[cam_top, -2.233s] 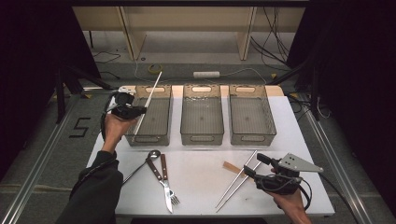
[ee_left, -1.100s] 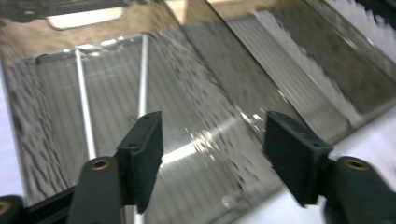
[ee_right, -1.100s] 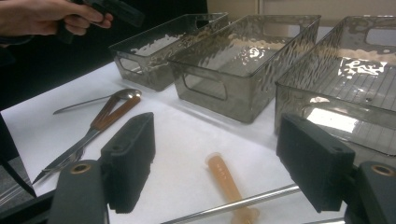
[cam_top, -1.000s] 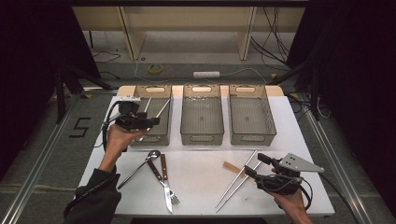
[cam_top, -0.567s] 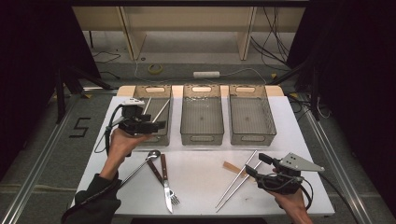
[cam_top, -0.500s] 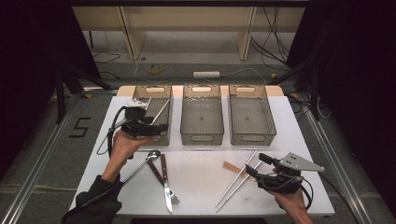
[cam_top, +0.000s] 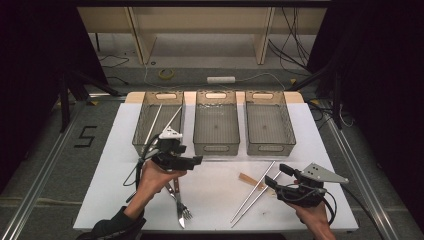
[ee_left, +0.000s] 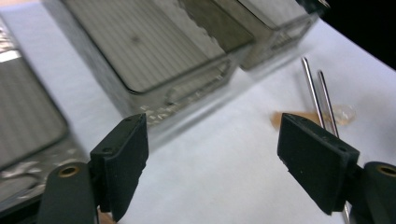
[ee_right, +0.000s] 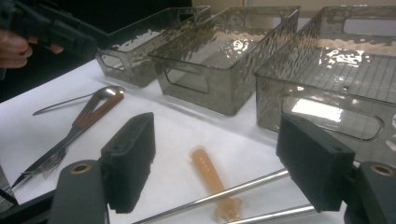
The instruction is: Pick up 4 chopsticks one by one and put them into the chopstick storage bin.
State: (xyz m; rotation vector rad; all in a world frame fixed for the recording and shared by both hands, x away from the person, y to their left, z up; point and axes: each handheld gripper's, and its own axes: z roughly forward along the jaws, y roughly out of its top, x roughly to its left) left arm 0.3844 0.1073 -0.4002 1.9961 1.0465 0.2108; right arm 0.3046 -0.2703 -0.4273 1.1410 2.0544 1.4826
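My left gripper [cam_top: 196,160] [ee_left: 212,154] hovers in front of the left bin [cam_top: 140,131], pointing right. Its jaws have just been opening and stand open with nothing between them. Two metal chopsticks [cam_top: 155,120] lie slanted in that bin. Another pair of metal chopsticks [cam_top: 255,192] [ee_right: 224,196] [ee_left: 313,88] lies on the white table beside a tan chopstick rest [cam_top: 246,179] [ee_right: 208,175] [ee_left: 280,119]. My right gripper [cam_top: 276,176] [ee_right: 217,144] rests low just right of that pair, open and holding nothing.
The middle bin [cam_top: 216,145] [ee_right: 187,86] and right bin [cam_top: 267,147] [ee_right: 327,116] hold nothing. A spoon, knife and fork [cam_top: 176,200] [ee_right: 88,114] lie near the front edge under my left hand. The table [cam_top: 110,165] ends close behind the bins.
The left gripper has let go of a metal chopstick, which now lies in the left bin. The left hand has drawn back toward the front and to the right. The right gripper has stayed put.
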